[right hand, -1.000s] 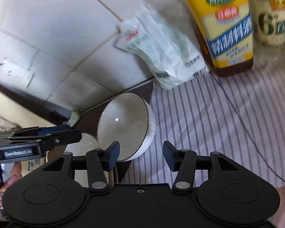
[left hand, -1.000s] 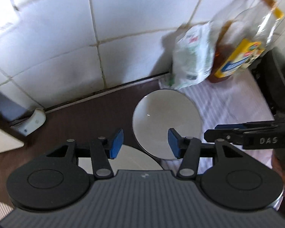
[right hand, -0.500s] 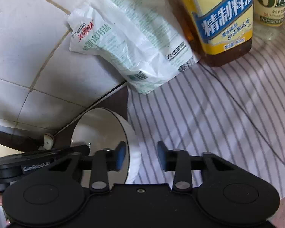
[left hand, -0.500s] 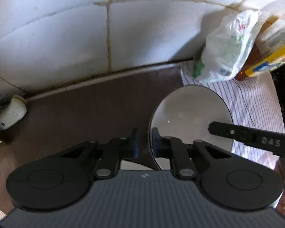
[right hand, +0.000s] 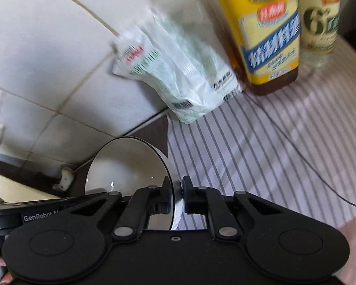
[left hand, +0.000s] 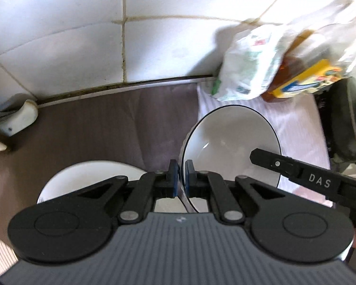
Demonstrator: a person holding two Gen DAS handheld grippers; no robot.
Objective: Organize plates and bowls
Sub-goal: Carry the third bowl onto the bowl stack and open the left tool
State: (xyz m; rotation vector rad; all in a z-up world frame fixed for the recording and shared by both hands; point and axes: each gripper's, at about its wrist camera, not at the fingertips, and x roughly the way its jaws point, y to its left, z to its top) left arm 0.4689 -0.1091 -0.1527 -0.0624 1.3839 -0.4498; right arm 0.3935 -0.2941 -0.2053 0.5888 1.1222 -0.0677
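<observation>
A white bowl with a thin dark rim (left hand: 227,142) (right hand: 128,163) is held between both grippers, half over the brown counter and half over the striped cloth. My left gripper (left hand: 182,177) is closing its jaws, and the blue pads pinch the bowl's left rim. My right gripper (right hand: 176,191) is also closing, with its pads pressed on the opposite rim. In the left wrist view the right gripper (left hand: 294,169) reaches in over the bowl's right side. A white plate (left hand: 83,178) lies on the counter under my left gripper.
A white tiled wall (left hand: 154,47) stands close behind. A plastic bag (right hand: 178,80), a yellow-labelled oil bottle (right hand: 265,35) and a second bottle (right hand: 320,21) stand at the back of the striped cloth (right hand: 273,154). A dark pot (left hand: 344,123) sits far right.
Both grippers went from open to shut on opposite sides of the bowl's rim. The white plate now shows more fully under the left gripper.
</observation>
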